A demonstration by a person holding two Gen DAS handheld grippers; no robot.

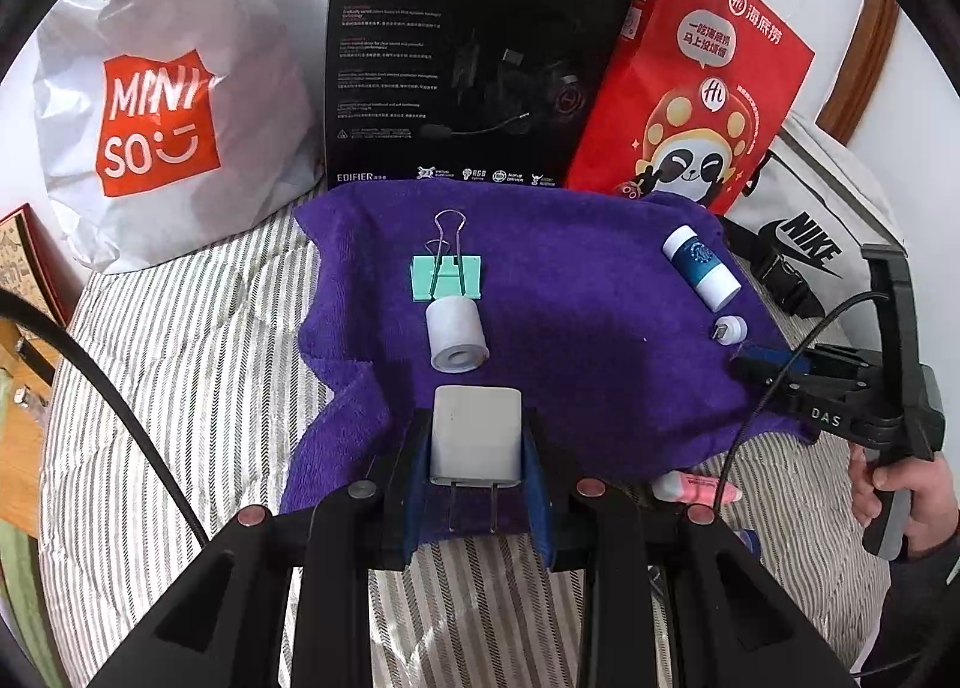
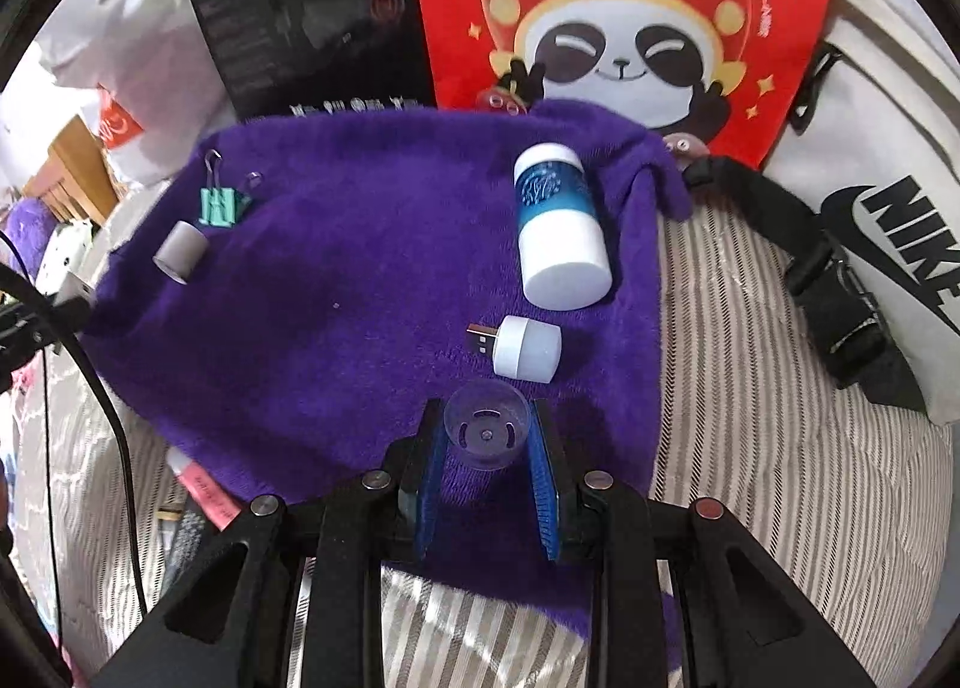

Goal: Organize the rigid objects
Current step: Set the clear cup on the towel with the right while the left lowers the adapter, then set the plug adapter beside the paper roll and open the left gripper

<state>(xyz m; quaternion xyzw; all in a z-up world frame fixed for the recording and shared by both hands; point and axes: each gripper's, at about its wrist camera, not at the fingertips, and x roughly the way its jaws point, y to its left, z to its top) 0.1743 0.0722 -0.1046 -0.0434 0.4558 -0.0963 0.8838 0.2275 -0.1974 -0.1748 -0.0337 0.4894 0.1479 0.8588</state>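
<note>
Left gripper [image 1: 477,451] pinches white charger [image 1: 476,442] low centre in its view, prongs facing the camera. Right gripper [image 2: 486,436] clamps clear plastic cap [image 2: 486,424] at lower centre of the right view.

Risks: the cap looks thin and slick, so it could pop out of the blue pads. It may roll once set on the plush purple towel [image 2: 360,280]. The USB plug [image 2: 522,345] sits just beside it and is easy to knock.

Towel lies on striped bedding [image 1: 180,364]; bags and a black box crowd the top of both views.
</note>
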